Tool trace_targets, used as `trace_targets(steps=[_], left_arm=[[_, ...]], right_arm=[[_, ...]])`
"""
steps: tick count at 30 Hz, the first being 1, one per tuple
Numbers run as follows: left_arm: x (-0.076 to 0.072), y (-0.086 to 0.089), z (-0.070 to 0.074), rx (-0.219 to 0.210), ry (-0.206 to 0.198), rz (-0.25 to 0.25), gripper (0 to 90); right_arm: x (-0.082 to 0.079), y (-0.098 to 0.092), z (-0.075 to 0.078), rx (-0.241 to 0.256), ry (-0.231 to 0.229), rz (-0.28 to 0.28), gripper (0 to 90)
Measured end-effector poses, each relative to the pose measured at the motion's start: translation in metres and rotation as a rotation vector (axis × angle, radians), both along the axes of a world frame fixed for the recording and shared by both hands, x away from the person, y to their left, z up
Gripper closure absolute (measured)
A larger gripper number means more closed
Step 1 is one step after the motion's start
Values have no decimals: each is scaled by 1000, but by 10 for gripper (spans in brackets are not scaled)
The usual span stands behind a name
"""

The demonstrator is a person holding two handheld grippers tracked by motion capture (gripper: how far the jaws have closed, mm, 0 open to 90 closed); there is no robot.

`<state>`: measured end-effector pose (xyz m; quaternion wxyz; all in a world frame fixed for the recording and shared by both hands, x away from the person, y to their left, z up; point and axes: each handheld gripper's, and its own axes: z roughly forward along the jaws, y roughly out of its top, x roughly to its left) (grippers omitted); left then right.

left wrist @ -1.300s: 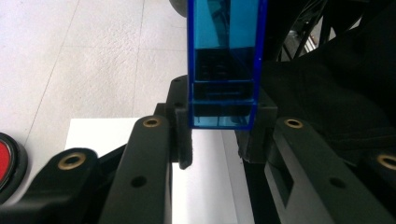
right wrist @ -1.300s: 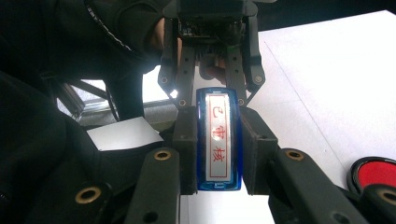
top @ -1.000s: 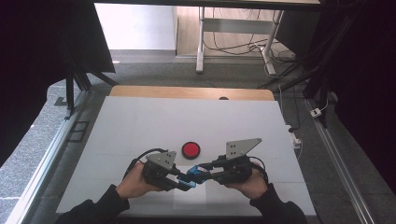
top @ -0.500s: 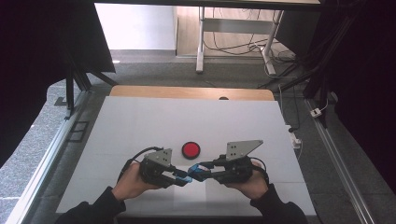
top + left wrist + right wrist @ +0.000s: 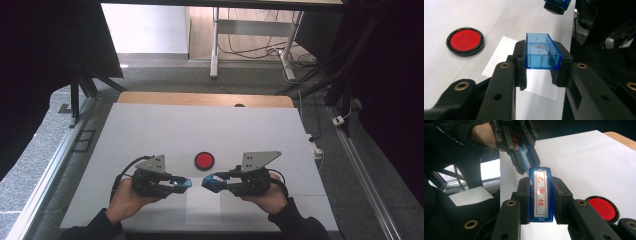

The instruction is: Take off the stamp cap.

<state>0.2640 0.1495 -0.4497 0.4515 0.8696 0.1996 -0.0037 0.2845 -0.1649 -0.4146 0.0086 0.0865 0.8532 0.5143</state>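
You are clamping the left gripper [image 5: 541, 72] on an open blue stamp cap [image 5: 542, 53], its hollow facing up. Your right gripper [image 5: 541, 202] is gripping the blue stamp [image 5: 540, 193], red characters showing. Both are hovering just apart, tips facing, above the white table [image 5: 150, 130]. Beyond them, the red ink pad [image 5: 204, 160] is lying flat.

Your high view looks forward and down; each gripper view sits close, facing inward, sharing the red ink pad [image 5: 204, 160] [image 5: 465, 41] [image 5: 603, 208].
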Motion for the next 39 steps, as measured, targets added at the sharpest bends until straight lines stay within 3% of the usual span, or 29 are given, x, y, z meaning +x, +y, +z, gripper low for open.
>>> trace_targets(steps=[12,15,18,28,39], left_arm=[[-23,28,2,-1,0,147,689],[-30,35,2,12,-7,192,689],[-40,44,2,53,-33,273,689],[-51,68,-3,6,18,338,688],[-69,92,-10,11,0,389,688]], right_arm=[[0,1,0,-15,-3,-39,712],[0,2,1,-19,-1,-45,712],[0,2,1,-25,-1,-48,712],[-1,3,2,-43,-19,-73,712],[-2,4,2,-59,-21,-90,711]])
